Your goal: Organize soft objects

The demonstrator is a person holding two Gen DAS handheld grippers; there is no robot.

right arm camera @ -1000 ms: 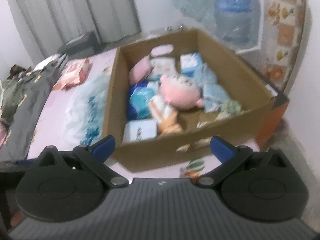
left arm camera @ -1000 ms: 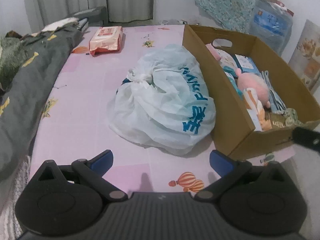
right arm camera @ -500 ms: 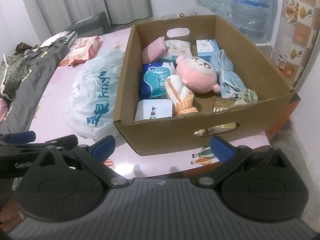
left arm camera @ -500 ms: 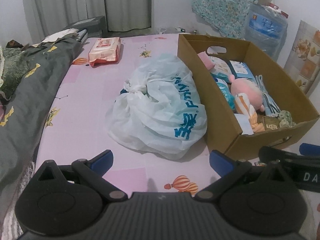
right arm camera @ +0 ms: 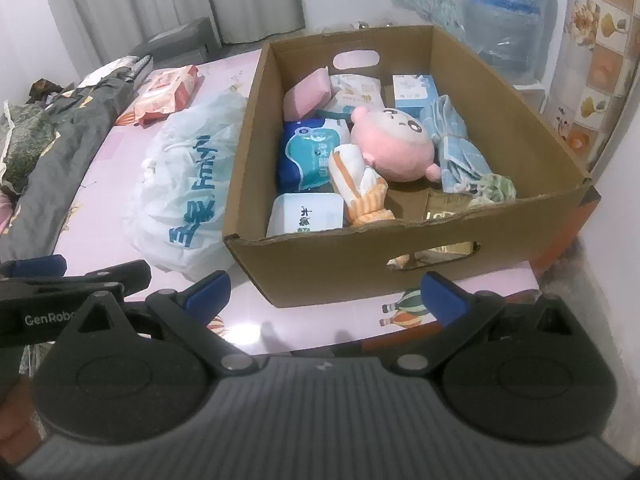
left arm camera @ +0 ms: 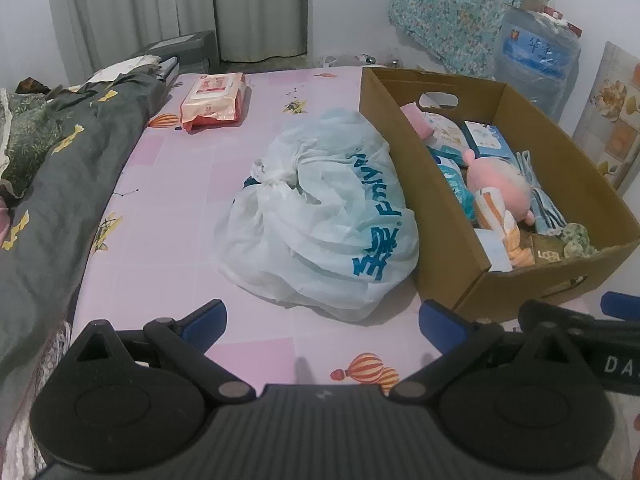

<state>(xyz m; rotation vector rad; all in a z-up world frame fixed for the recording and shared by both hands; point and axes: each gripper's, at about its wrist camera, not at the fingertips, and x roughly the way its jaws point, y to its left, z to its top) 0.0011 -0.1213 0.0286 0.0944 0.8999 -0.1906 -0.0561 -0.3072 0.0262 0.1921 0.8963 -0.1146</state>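
both grippers have drawn back a little since the blurred earlier view. left gripper and right gripper gape wide, holding nothing, above the pink sheet. white plastic bag touches the cardboard box; pink plush lies inside.

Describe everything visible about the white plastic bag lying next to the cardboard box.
The plastic bag is thin, crinkled, whitish and translucent, with large blue lettering on one side. It is stuffed full and bulging, its neck bunched into a knot on top; something dark shows through near the knot. It lies slumped on the pink patterned sheet, pressed against the long outer wall of the cardboard box. Neither gripper touches it.
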